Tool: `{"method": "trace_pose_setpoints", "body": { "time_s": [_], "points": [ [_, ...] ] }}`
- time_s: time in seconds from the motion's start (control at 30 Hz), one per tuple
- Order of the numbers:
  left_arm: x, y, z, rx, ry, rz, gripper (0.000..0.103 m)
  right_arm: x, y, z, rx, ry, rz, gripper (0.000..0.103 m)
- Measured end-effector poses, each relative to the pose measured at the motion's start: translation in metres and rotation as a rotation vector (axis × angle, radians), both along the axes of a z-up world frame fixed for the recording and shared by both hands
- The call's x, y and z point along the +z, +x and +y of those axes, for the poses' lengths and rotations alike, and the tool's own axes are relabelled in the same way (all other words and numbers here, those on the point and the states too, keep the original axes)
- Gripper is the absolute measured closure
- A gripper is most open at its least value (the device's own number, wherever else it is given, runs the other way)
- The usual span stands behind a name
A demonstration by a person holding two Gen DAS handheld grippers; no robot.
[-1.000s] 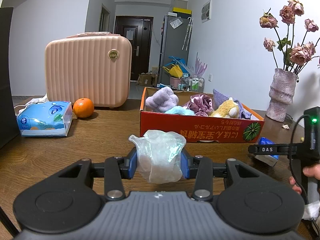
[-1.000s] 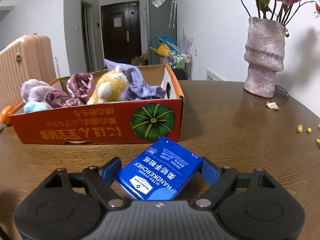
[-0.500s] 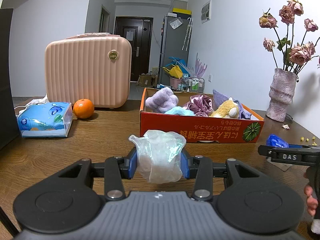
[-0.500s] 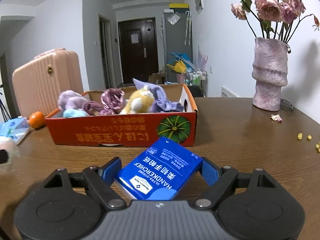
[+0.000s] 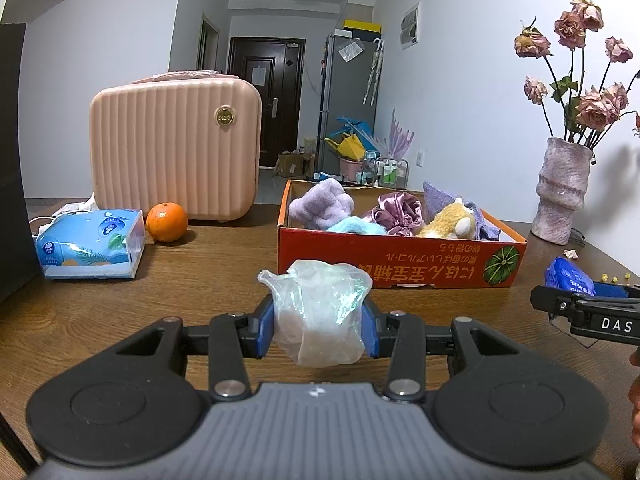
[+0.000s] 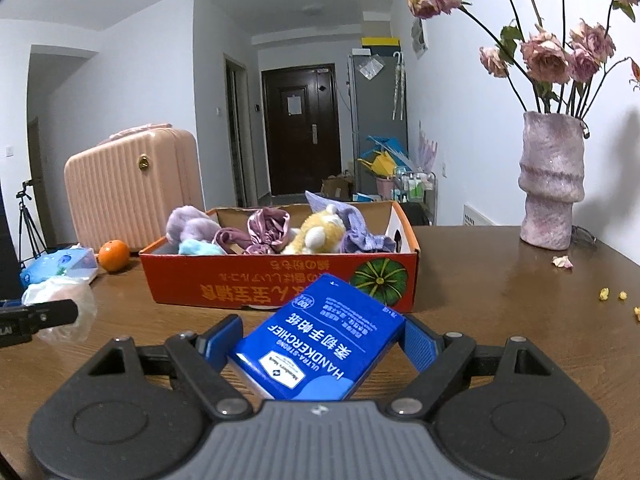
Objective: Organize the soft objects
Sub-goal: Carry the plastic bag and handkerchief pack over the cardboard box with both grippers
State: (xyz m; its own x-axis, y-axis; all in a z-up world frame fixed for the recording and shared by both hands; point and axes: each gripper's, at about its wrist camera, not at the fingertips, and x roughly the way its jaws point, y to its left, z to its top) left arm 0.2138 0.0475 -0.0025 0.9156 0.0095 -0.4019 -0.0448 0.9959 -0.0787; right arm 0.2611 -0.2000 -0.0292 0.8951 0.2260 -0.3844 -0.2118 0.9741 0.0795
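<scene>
Handkerchief pack (image 6: 320, 340): gripped in the right gripper (image 6: 322, 344) jaws; we note it has swung back, facing the orange box (image 6: 280, 280)
Plastic bag (image 5: 320, 312): pinched in the left gripper (image 5: 320, 320) jaws, unmoved above the counter (image 5: 140, 312)
Implication: we judge both are headed for the box

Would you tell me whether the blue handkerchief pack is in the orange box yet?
Out: the handkerchief pack sits clamped in the right gripper, short of the orange box.

Left tool (image 6: 60, 312) cut by the frame edge, hiding half the plastic bag (image 6: 60, 304); right tool (image 5: 580, 304) cropped likewise; small print on handkerchief pack (image 6: 320, 344) too fine to read
</scene>
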Motion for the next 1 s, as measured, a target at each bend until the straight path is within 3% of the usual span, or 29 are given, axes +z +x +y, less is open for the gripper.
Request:
{"method": "trace_pose_setpoints", "body": {
  "time_s": [0.43, 1.0],
  "points": [
    [0.004, 0.002, -0.010, -0.005, 0.013, -0.019, 0.060, 0.011, -0.001, 0.009, 0.020, 0.004, -0.056, 0.019],
    [0.023, 0.040, -0.023, 0.016, -0.020, -0.079, 0.060, 0.034, 0.030, 0.021, 0.028, 0.022, -0.178, 0.019]
  ]
}}
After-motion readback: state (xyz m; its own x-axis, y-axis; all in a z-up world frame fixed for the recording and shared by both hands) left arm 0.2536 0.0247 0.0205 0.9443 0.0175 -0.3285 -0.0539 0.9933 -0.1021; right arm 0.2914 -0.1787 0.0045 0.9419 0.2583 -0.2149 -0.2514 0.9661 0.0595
